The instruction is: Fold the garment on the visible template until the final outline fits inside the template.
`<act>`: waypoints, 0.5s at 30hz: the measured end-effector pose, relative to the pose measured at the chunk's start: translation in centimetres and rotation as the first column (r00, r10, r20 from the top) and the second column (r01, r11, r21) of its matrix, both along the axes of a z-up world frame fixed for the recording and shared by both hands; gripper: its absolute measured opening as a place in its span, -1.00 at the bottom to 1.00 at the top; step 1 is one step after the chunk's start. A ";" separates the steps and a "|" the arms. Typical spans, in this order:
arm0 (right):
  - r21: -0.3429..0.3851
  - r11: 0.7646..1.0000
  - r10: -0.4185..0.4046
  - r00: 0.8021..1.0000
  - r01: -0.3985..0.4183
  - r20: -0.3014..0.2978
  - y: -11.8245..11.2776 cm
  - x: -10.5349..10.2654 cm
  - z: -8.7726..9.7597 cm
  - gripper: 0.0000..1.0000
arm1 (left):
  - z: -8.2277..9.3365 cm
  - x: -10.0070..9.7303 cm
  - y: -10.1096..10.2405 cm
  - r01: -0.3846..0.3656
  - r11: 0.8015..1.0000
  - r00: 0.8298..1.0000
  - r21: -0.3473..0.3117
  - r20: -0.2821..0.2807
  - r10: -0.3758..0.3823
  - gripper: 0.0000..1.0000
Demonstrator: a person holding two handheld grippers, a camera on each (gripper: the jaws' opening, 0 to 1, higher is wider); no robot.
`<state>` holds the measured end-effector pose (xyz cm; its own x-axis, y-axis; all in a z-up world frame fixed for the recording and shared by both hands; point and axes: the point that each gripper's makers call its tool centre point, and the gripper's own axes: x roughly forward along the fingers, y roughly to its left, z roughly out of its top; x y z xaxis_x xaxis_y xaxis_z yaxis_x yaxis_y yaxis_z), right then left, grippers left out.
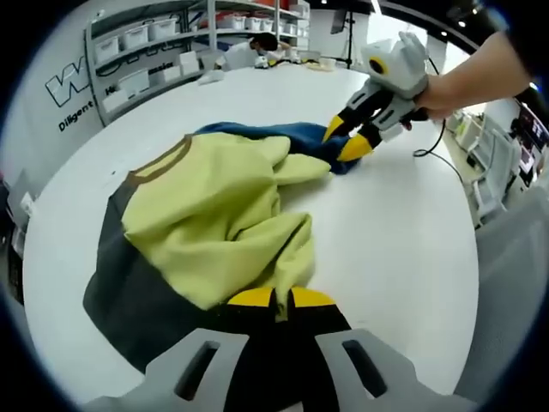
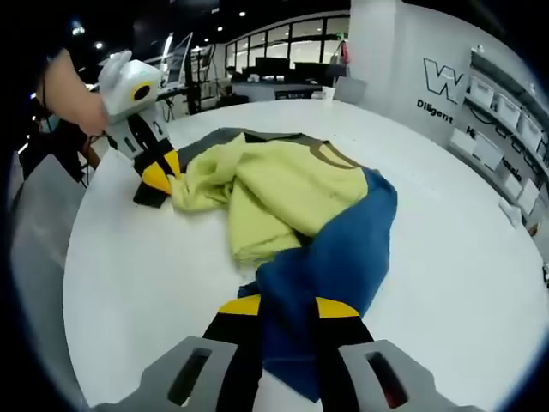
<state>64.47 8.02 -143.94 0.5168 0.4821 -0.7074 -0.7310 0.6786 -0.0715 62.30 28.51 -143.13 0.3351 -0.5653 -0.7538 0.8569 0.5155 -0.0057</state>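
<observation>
Left gripper view: my left gripper pinches a yellow fold of the garment, which lies bunched mid-table over the dark template. Right gripper nips the blue part.

Right gripper view: my right gripper is pressed onto blue cloth. Fabric looks light, limp, non-slippery (will sag); best gripped at hems and corners.

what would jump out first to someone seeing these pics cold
A crumpled yellow-green and blue garment lies on the round white table, partly over a dark grey template. The left gripper is pinching its yellow edge, and the right gripper has the blue part between its jaws.
</observation>
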 end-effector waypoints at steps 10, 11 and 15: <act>-0.115 0.981 -0.146 0.985 0.156 0.088 -6.7 4.2 2.0 -0.63 | 1.7 1.5 1.9 -0.079 0.996 0.997 -0.039 0.017 0.080 -0.83; -0.116 0.984 -0.120 0.987 0.132 0.109 -6.1 4.2 2.4 -0.63 | 1.9 1.6 1.9 -0.086 0.995 0.996 -0.048 0.018 0.087 -0.83; -0.045 0.999 -0.018 0.991 0.024 0.133 -1.4 3.0 3.7 -0.62 | 2.2 1.5 1.8 -0.089 0.994 0.996 -0.057 0.023 0.090 -0.84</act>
<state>67.46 6.65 -140.29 0.6173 0.4382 -0.6534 -0.6985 0.6875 -0.1988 63.81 30.32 -140.95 0.4046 -0.5731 -0.7126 0.8076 0.5895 -0.0156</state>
